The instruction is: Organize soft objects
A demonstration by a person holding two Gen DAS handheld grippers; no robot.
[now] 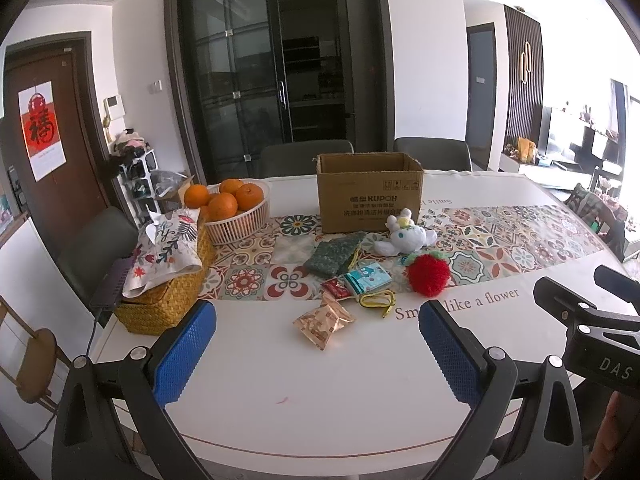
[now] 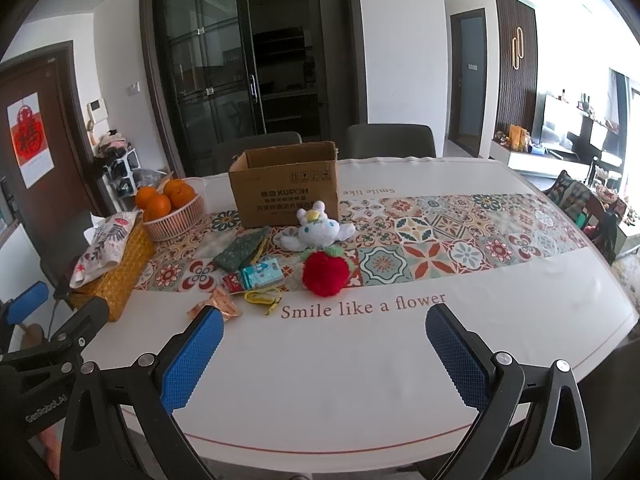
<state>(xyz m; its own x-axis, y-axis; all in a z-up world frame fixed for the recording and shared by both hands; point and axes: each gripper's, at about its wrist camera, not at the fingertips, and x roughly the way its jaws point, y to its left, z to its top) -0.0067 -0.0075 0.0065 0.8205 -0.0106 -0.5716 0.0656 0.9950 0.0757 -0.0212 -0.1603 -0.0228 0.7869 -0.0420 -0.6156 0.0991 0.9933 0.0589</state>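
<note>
A white plush toy (image 1: 406,237) (image 2: 318,227) lies in front of an open cardboard box (image 1: 370,192) (image 2: 286,184). A fluffy red strawberry toy (image 1: 430,273) (image 2: 325,272) sits nearer to me. Left of it lie a green sponge cloth (image 1: 334,253) (image 2: 240,250), a tissue pack (image 1: 368,278) (image 2: 262,275), a yellow cable (image 1: 378,301) (image 2: 264,298) and snack packets (image 1: 324,320) (image 2: 218,306). My left gripper (image 1: 318,356) hovers open over the near table edge, empty. My right gripper (image 2: 324,360) is open and empty too, short of the objects.
A white basket of oranges (image 1: 230,210) (image 2: 172,206) and a woven yellow box (image 1: 166,300) (image 2: 116,280) with a floral tissue pouch stand at the left. Chairs line the table's far side. The patterned runner (image 1: 520,240) (image 2: 460,240) crosses the table.
</note>
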